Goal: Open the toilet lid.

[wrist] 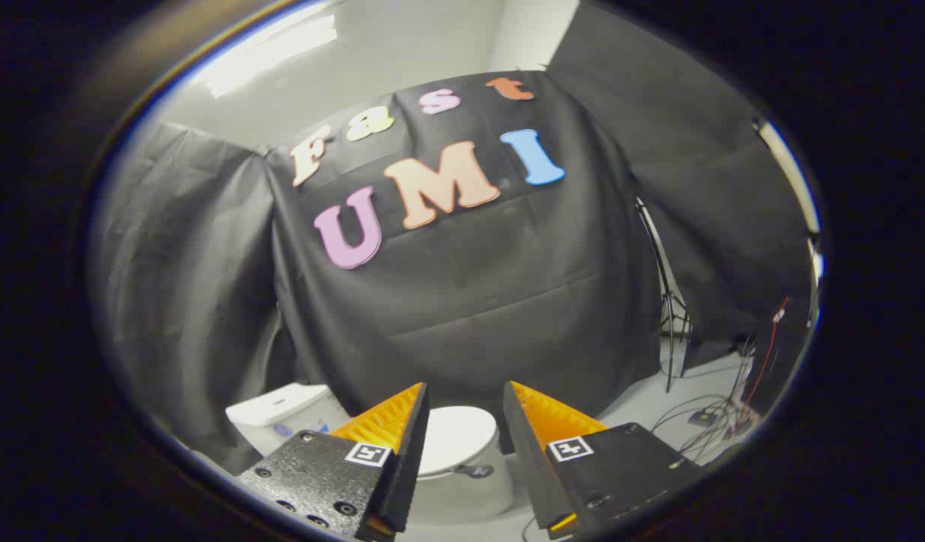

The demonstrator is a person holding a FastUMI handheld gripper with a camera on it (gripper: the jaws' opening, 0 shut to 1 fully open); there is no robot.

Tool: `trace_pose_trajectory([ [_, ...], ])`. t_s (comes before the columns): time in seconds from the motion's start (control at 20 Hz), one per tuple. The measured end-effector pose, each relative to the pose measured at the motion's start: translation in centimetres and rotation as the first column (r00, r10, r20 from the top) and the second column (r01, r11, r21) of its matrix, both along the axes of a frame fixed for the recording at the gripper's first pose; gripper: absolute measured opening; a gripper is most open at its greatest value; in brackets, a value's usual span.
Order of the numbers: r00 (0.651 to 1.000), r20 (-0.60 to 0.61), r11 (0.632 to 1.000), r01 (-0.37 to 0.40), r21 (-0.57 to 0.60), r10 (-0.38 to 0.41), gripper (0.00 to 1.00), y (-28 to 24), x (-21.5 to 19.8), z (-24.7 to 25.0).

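A white toilet stands on the floor below and beyond my fingers, in front of the black cloth wall. Its lid [456,438] lies shut, flat on the bowl [462,493], and shows in the gap between my two fingers. A small dark tab [475,471] sits at the lid's front rim. The white tank [281,410] is to the left of the bowl, past my left finger. My gripper [466,391] is open, held well above the toilet and apart from it, with nothing between its fingers.
Black cloth walls close the booth behind and on both sides. A thin black stand [669,316] rises to the right of the toilet. Loose cables and small devices [714,418] lie on the pale floor at the far right.
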State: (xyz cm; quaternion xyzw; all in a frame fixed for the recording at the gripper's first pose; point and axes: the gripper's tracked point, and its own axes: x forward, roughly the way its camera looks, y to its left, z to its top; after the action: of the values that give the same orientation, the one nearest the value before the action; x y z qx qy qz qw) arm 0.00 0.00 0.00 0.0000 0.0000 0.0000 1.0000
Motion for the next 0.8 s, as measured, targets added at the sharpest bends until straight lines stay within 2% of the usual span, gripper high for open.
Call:
trace_pose_trajectory([
  [0.15, 0.999, -0.027, 0.991, 0.032, 0.132, -0.028, 0.62, -2.0, 1.6, -2.0],
  [0.25, 0.998, -0.027, 0.971, 0.054, 0.234, -0.049, 0.61, -3.2, 2.7, -3.1],
  [0.4, 0.998, 0.0, 0.926, 0.063, 0.373, -0.067, 0.6, -4.2, 4.7, -5.4],
  [0.6, 0.996, -0.031, 0.859, 0.089, 0.504, -0.085, 0.59, -4.4, 7.5, -10.7],
  [0.8, 0.993, -0.083, 0.77, 0.12, 0.626, -0.087, 0.59, -4.7, 10.1, -16.5],
])
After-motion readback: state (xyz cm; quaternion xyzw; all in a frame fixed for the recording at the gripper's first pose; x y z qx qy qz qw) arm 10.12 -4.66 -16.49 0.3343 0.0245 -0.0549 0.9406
